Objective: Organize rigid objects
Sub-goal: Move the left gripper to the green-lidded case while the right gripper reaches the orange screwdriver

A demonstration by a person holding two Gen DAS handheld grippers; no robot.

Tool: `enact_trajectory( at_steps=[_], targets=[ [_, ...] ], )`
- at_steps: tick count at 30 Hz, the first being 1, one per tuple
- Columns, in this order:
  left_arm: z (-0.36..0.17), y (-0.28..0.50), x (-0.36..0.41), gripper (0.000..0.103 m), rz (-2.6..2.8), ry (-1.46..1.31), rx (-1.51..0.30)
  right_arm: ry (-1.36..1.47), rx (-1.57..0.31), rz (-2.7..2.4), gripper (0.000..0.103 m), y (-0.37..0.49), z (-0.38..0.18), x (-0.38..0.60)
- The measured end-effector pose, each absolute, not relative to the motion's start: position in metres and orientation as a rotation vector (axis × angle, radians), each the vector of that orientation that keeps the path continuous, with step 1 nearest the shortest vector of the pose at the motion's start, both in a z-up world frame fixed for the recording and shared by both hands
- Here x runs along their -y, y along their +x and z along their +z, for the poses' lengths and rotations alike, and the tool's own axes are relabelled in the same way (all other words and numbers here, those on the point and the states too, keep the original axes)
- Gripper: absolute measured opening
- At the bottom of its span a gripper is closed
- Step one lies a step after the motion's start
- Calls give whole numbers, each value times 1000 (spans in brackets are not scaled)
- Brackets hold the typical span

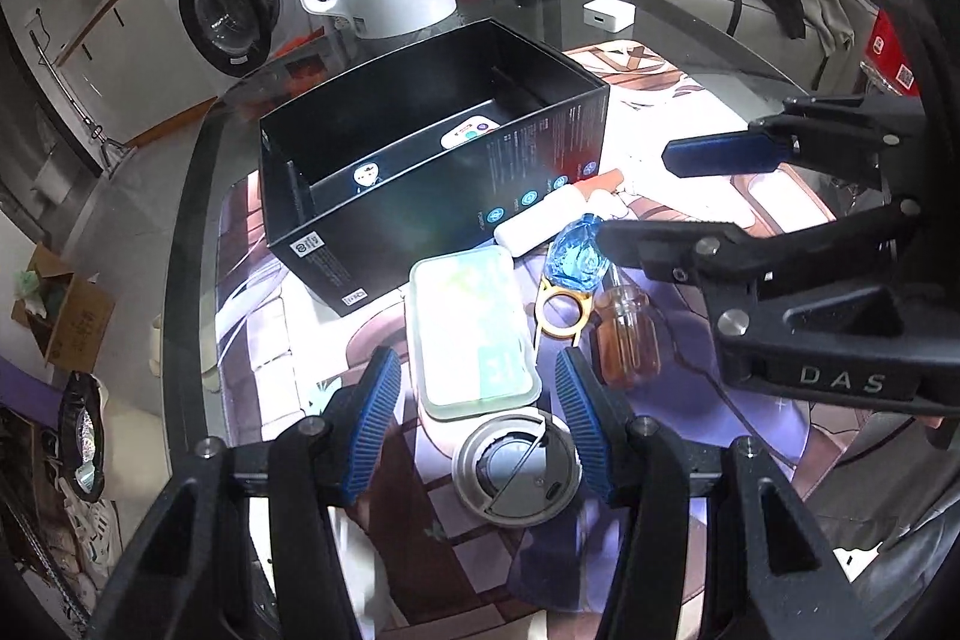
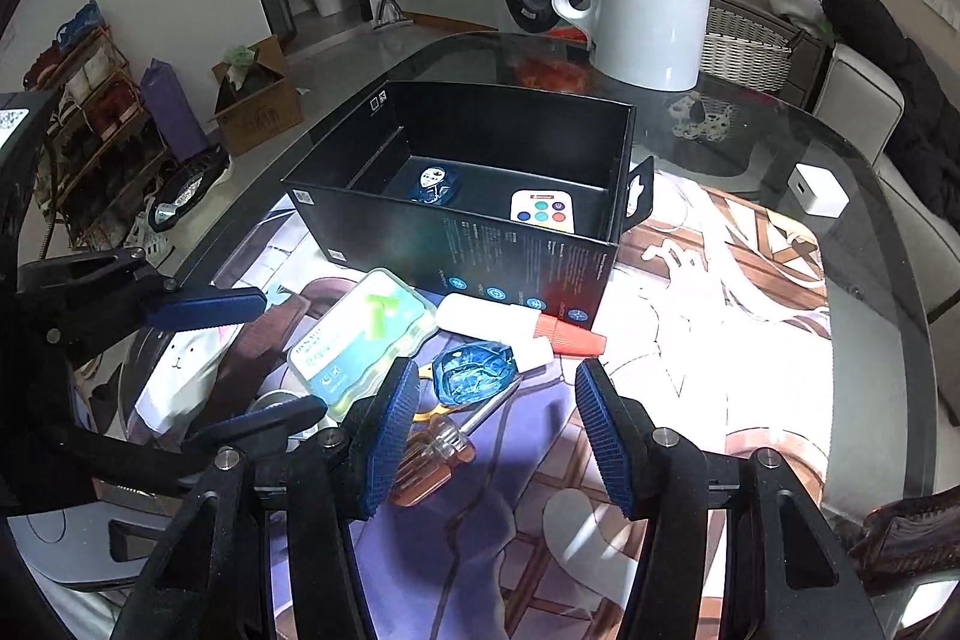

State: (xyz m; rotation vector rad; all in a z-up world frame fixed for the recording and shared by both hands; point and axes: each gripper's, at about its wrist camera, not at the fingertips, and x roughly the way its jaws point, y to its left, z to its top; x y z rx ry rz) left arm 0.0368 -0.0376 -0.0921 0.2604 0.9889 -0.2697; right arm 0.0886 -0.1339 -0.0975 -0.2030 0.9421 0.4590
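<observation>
Your right gripper (image 2: 495, 424) hangs open above the screwdriver (image 2: 441, 451), near the black box (image 2: 480, 244).

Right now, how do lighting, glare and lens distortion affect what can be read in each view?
Left wrist view: strong fisheye bending at the edges; glare washes out the green case lid and the mat beside the black box. Right wrist view: same curvature; sunlight bleaches the mat's right side, the box interior stays dark but readable.
</observation>
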Motion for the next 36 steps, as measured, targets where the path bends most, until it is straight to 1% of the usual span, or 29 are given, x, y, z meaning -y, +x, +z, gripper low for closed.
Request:
enact_trajectory(
  at_steps=[9,18,23,30,33,35,36],
  targets=[
    [-91,37,36,54,-273,260,-990,-200,-943,455,56,91,-96,137],
    [-101,40,39,54,-277,279,-1031,-201,-968,452,56,94,-101,139],
    [-104,40,38,54,-268,288,-1039,-196,-1009,456,56,95,-111,137],
    [-99,48,22,54,-247,234,-1038,-192,-1103,488,56,94,-136,124],
    [-99,50,20,54,-245,218,-1035,-203,-1119,500,52,92,-141,120],
    [-101,53,23,54,-246,220,-1035,-206,-1132,511,45,92,-143,119],
    [-103,55,25,54,-243,223,-1034,-212,-1140,512,39,92,-144,118]
  ],
)
